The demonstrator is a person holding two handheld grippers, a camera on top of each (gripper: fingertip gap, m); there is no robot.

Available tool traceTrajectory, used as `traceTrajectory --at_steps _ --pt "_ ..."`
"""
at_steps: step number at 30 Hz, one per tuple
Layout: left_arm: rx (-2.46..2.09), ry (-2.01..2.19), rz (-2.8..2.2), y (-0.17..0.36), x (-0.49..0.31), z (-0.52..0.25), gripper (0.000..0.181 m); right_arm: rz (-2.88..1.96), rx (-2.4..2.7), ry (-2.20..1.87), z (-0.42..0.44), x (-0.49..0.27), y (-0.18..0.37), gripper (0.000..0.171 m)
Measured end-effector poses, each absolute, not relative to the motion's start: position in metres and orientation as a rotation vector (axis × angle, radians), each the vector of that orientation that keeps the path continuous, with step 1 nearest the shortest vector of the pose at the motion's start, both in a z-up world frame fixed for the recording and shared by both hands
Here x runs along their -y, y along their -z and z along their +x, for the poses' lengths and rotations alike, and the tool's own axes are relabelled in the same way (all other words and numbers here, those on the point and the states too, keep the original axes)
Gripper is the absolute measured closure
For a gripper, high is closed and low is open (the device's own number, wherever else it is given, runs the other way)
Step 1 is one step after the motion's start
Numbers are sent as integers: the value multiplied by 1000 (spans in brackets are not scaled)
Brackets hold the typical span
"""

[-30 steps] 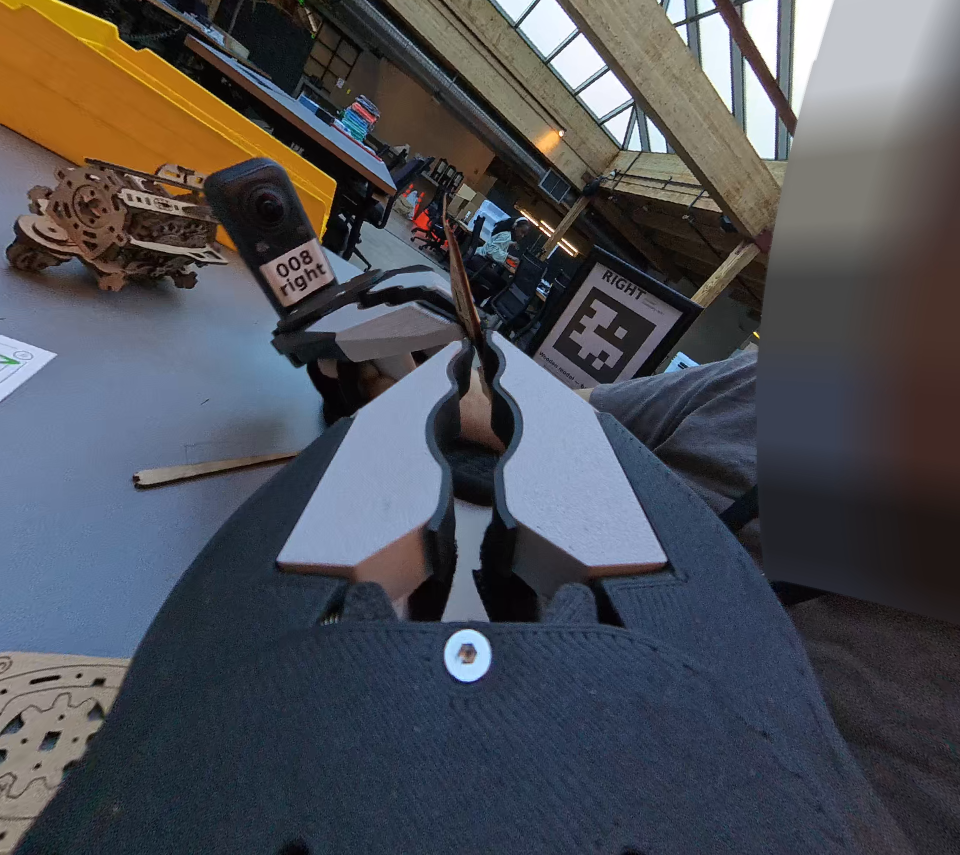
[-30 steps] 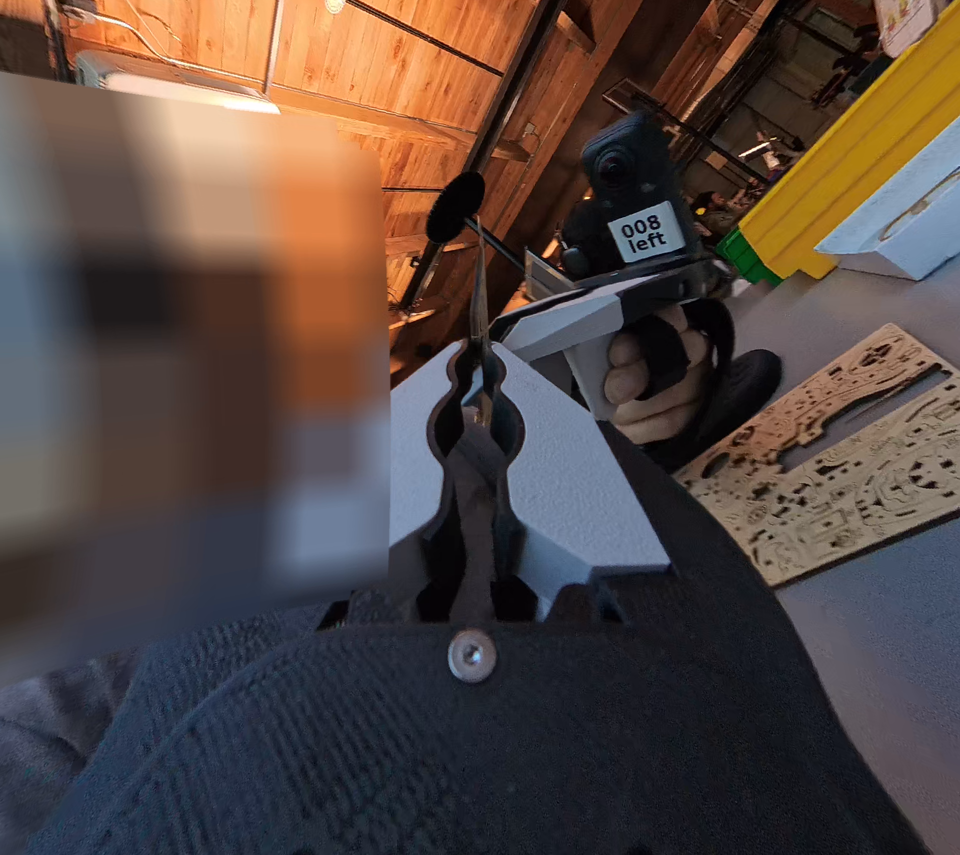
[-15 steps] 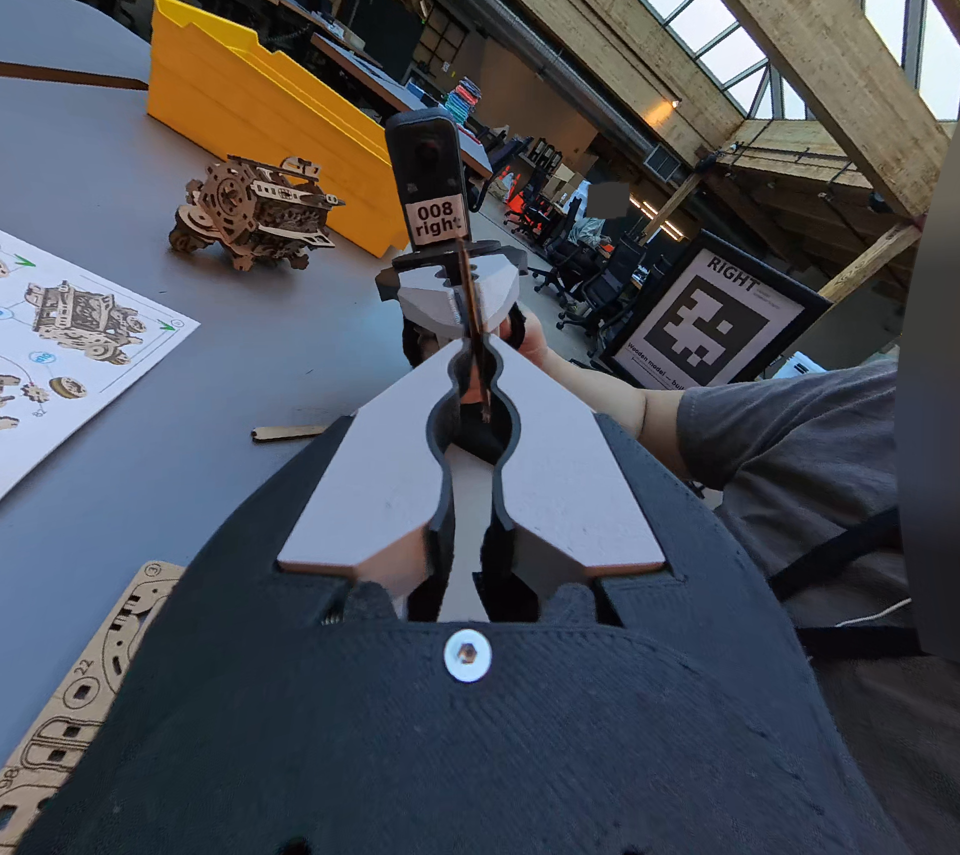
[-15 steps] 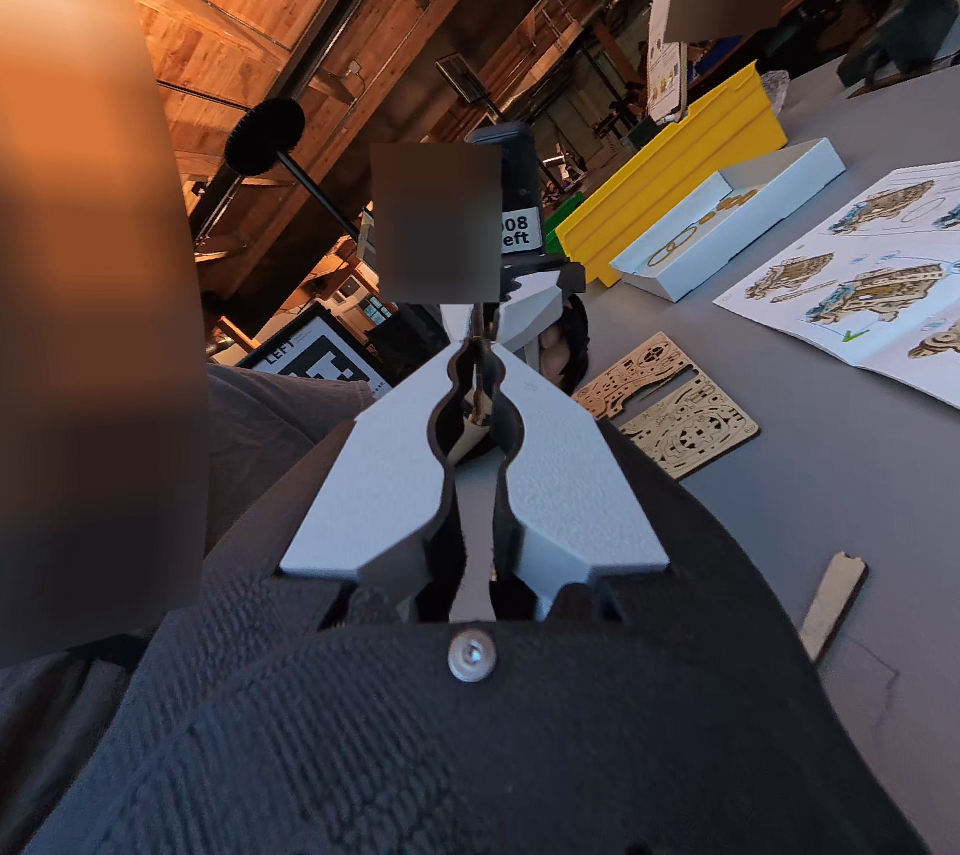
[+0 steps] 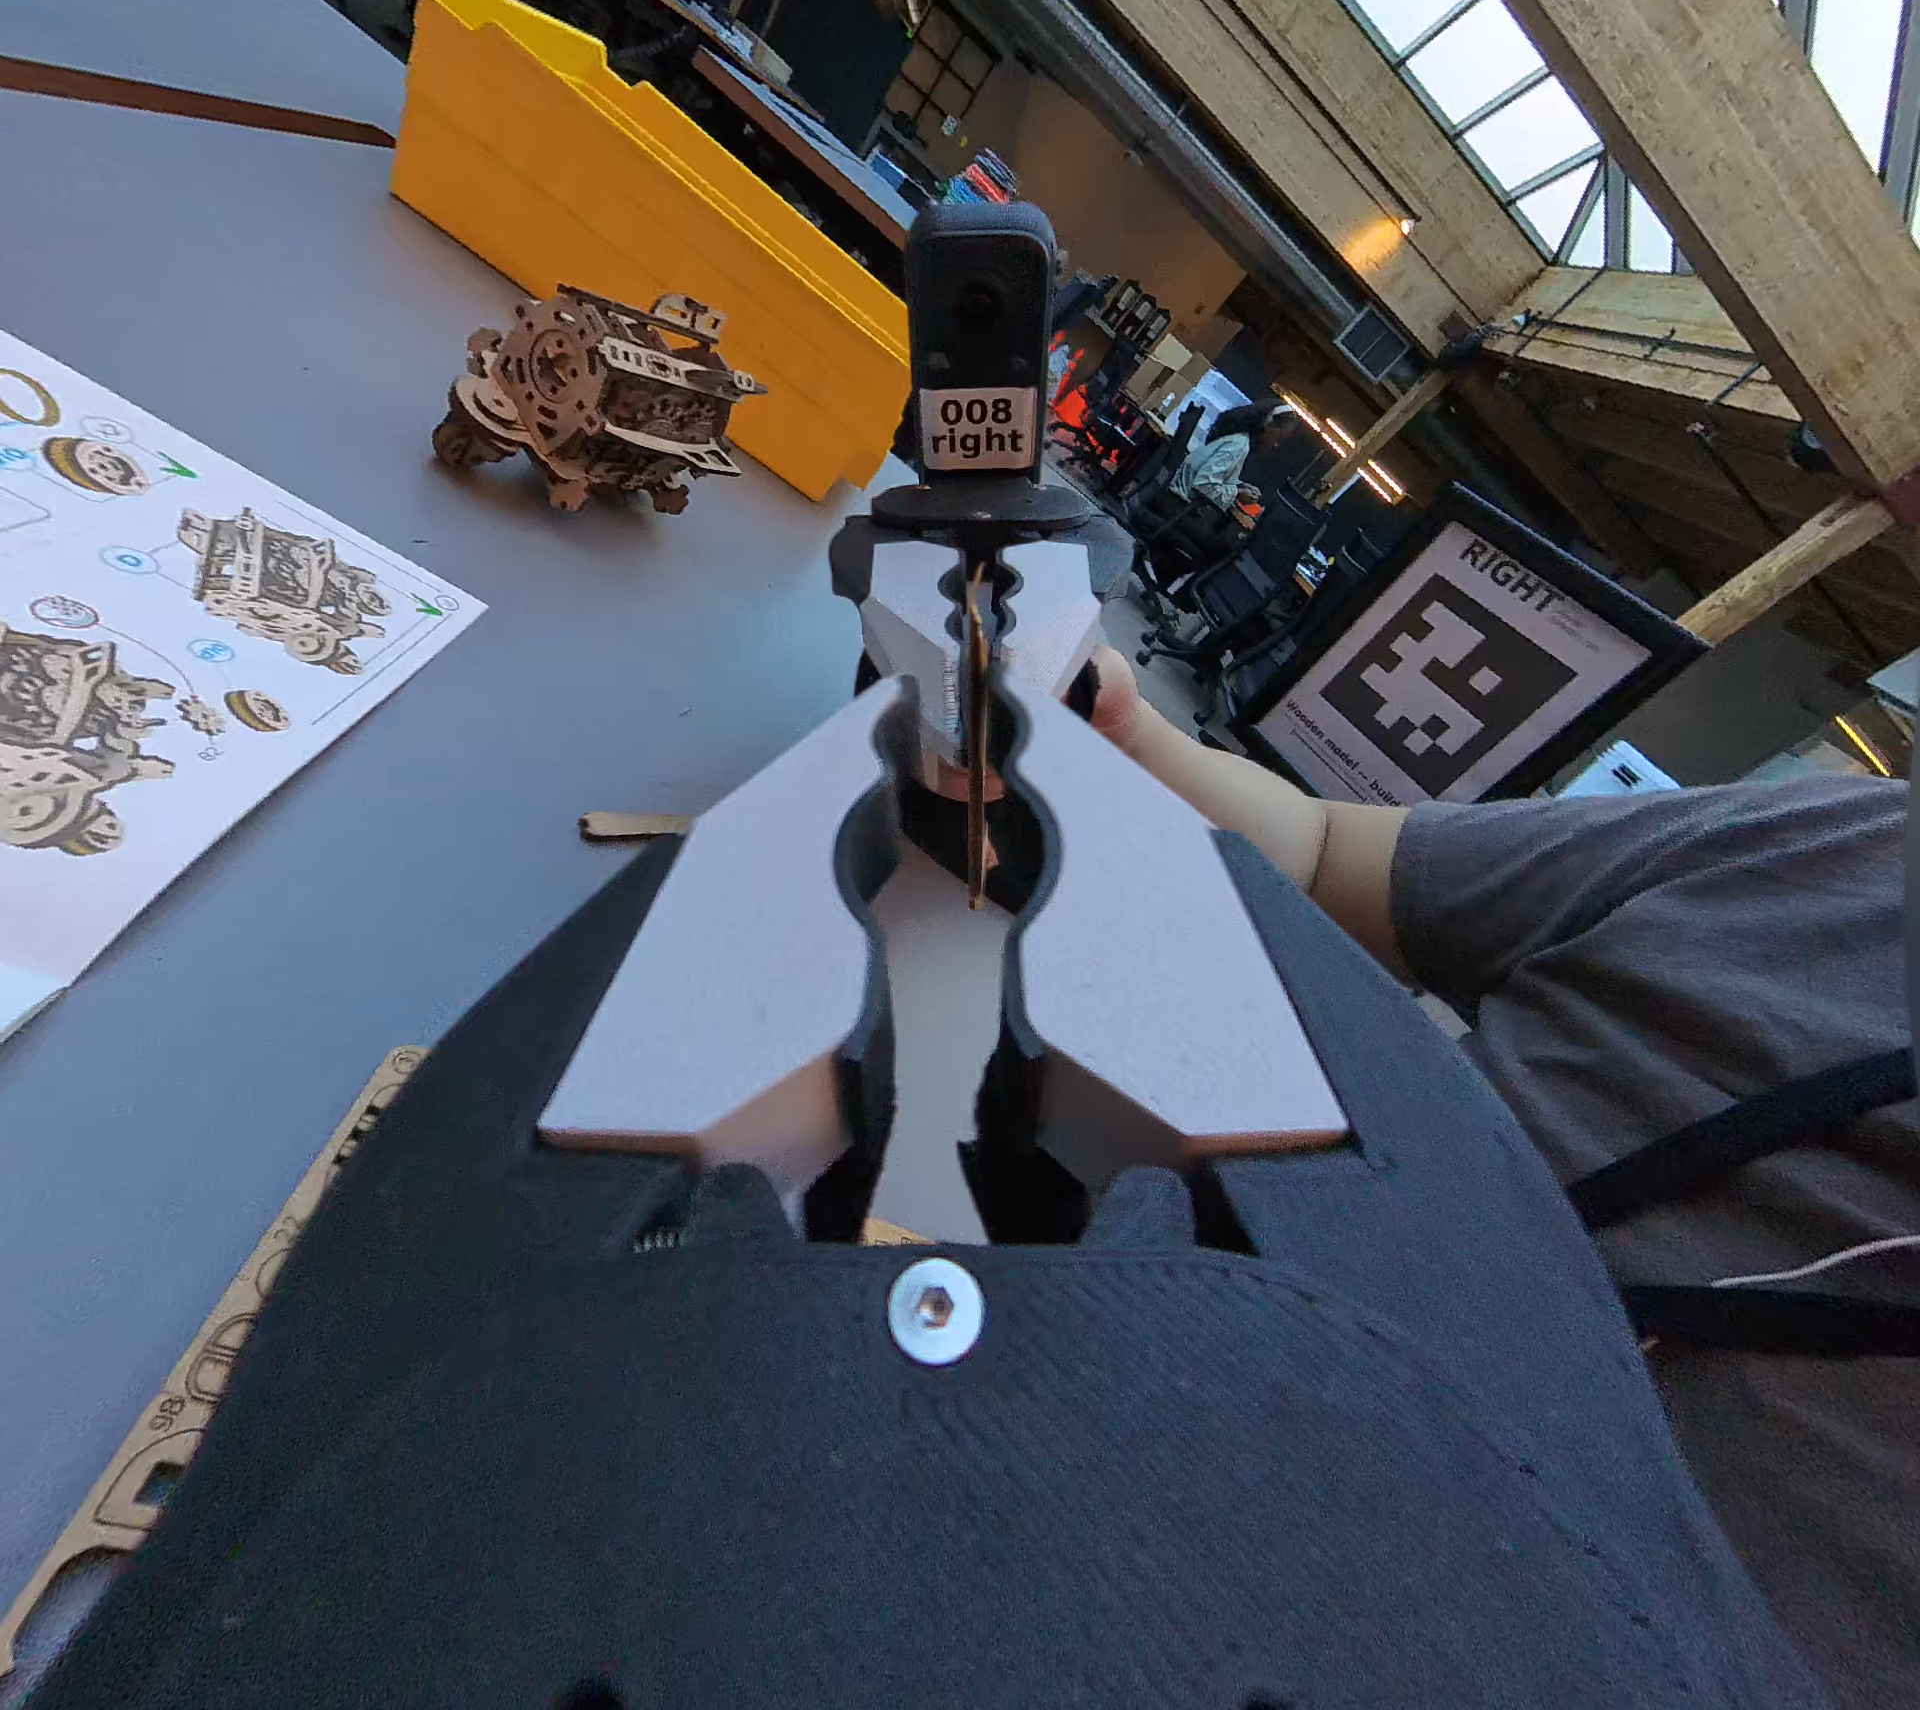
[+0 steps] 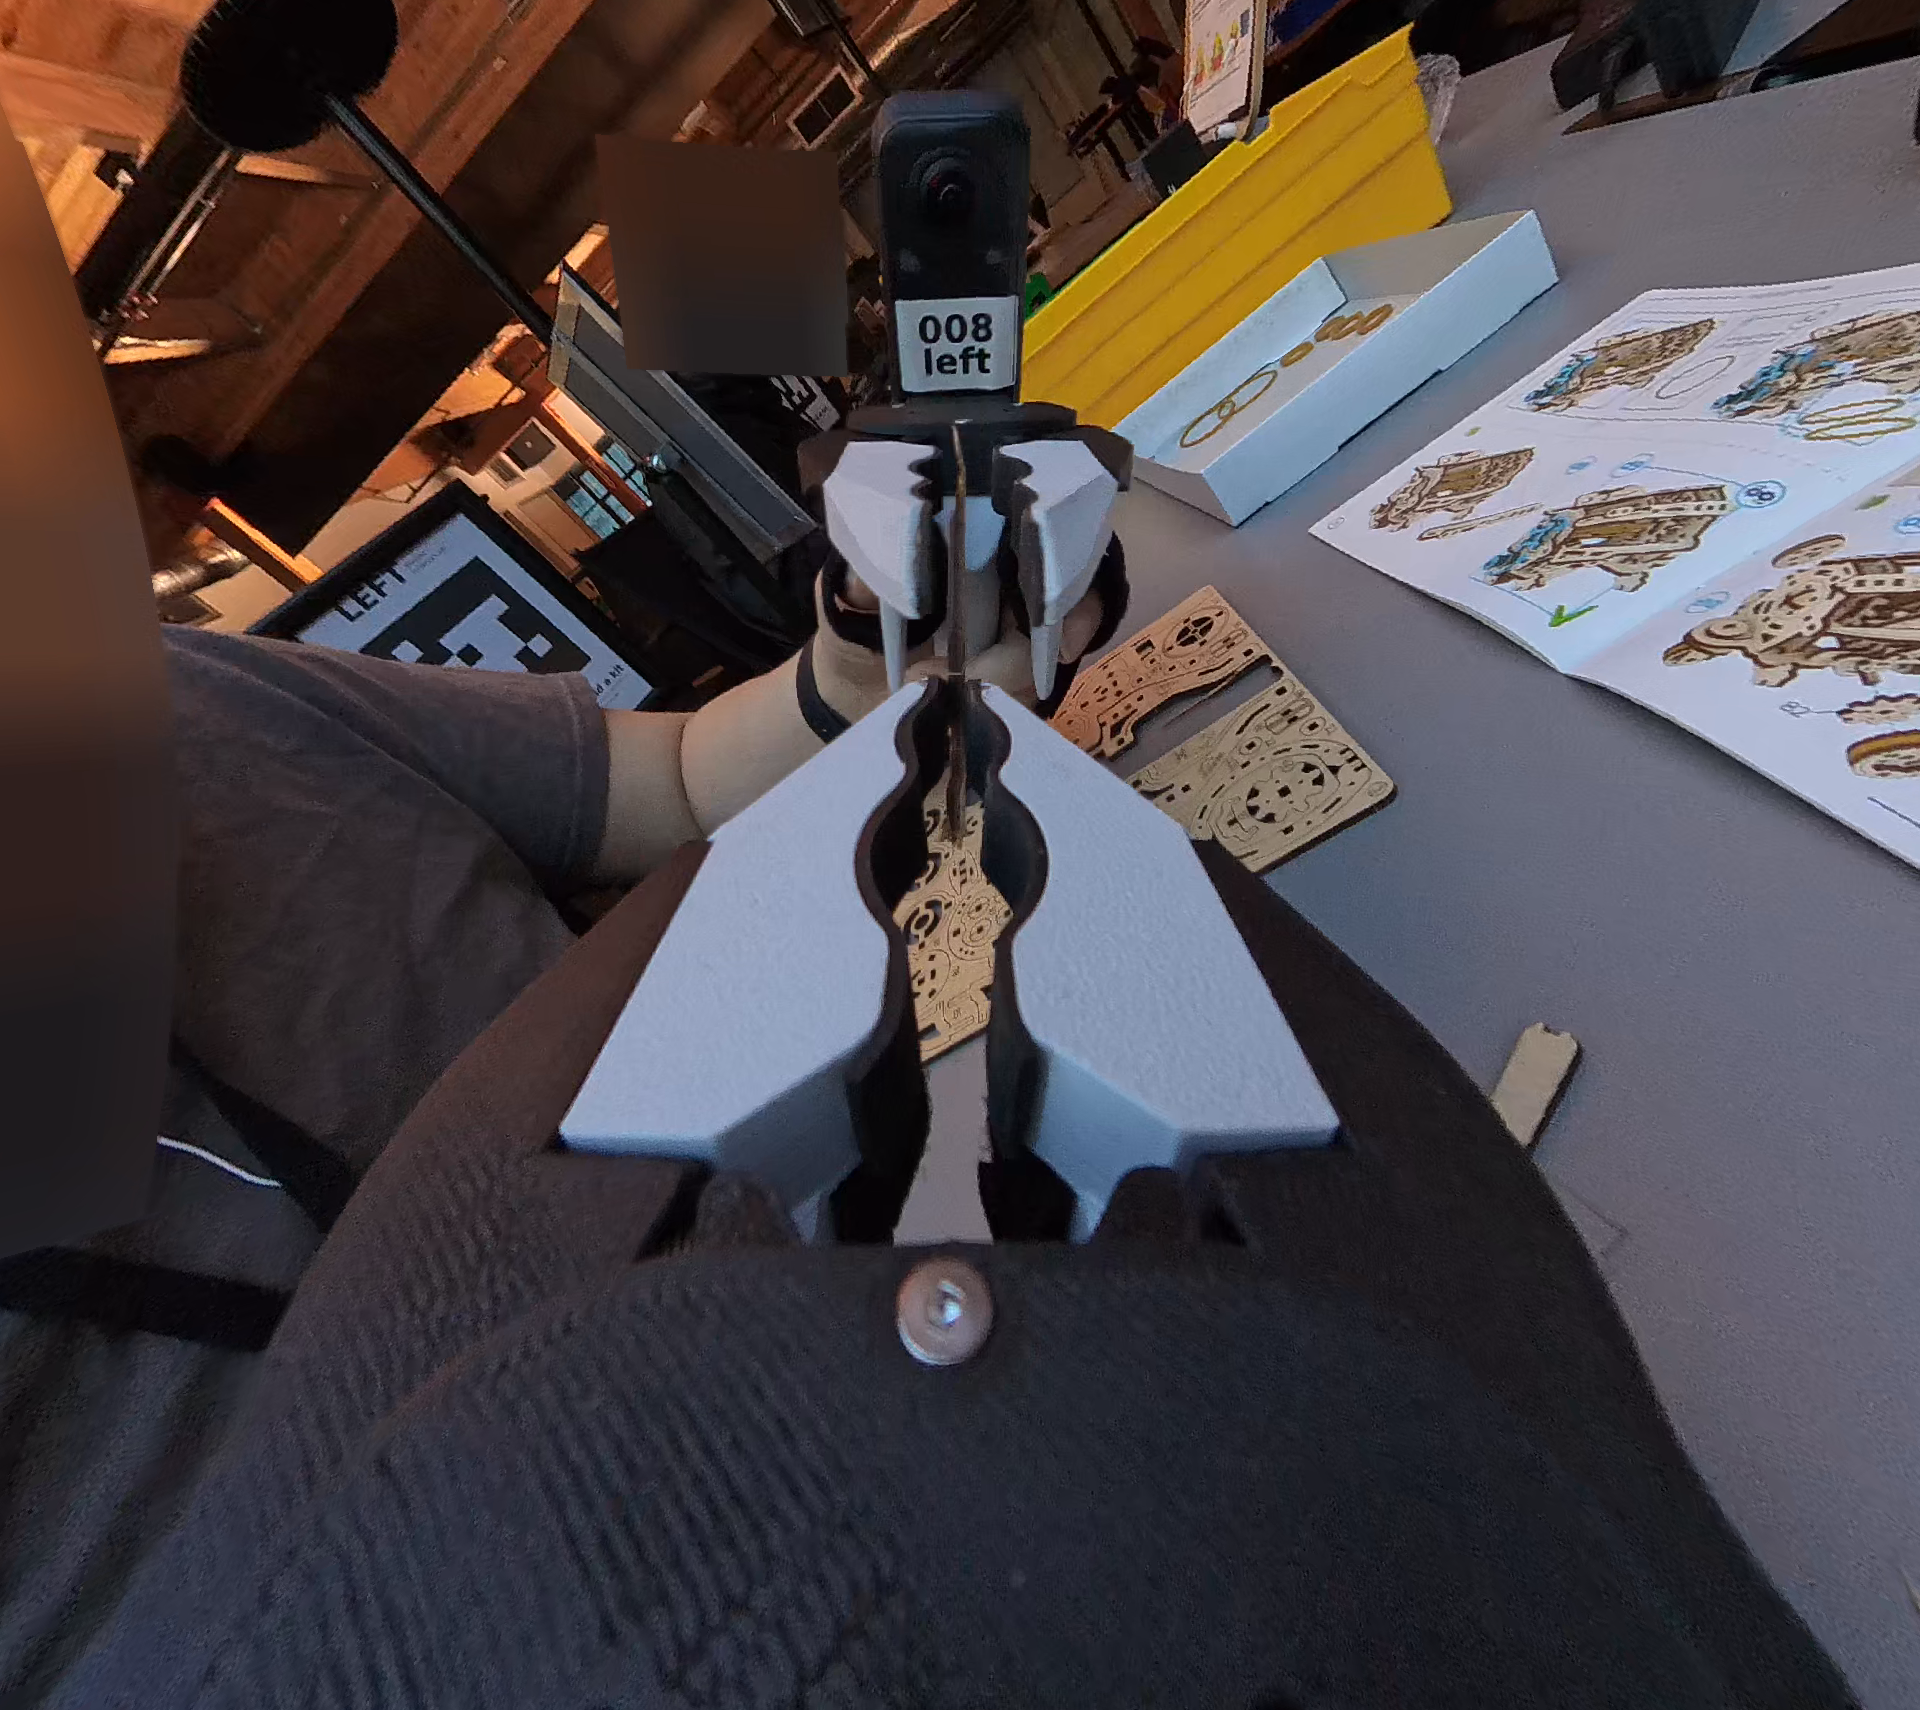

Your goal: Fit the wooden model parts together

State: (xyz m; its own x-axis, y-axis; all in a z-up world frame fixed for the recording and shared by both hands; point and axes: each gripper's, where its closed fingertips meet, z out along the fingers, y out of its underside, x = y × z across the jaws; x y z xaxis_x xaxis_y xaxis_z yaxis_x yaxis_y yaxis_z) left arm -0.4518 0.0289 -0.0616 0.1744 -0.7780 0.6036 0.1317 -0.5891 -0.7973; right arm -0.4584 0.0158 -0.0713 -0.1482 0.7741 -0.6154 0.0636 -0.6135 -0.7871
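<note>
Two hand-held grippers face each other tip to tip above the grey bench (image 5: pixel 312 933), and between them stands a thin flat wooden model piece (image 5: pixel 975 756), seen edge-on as a dark sliver. The left hand-held gripper (image 5: pixel 951 699) has its grey fingers nearly closed at the tips; the sliver runs through that narrow gap, though whether the pads actually pinch it cannot be told from this angle. The right hand-held gripper (image 6: pixel 951 696) looks closed on the piece's edge at its tips in its own view, while in that same view the left one's fingers stand a little apart on either side of the wood. Judging by this, the step in hand is a handover or regrip of the piece in mid-air before fitting it. To do it well, one side should hold firmly until the other has clearly closed, both grippers staying in the same plane as the wood so the thin sheet is not twisted or snapped. Farther out lie the tan laser-cut plywood sheet (image 6: pixel 1236 756) with parts removed, a small loose wooden tab (image 6: pixel 1536 1081), the printed white instruction sheet (image 5: pixel 208 600), and the brown partly built wooden model (image 5: pixel 597 398) beside the long yellow plastic bin (image 5: pixel 623 206), probably where this piece belongs.
</note>
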Motion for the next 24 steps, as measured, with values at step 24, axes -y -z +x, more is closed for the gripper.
traceTrajectory --at_steps 24 --pt "-410 1537 -2058 113 -47 -470 181 -1936 1439 -377 -408 -14 133 168"
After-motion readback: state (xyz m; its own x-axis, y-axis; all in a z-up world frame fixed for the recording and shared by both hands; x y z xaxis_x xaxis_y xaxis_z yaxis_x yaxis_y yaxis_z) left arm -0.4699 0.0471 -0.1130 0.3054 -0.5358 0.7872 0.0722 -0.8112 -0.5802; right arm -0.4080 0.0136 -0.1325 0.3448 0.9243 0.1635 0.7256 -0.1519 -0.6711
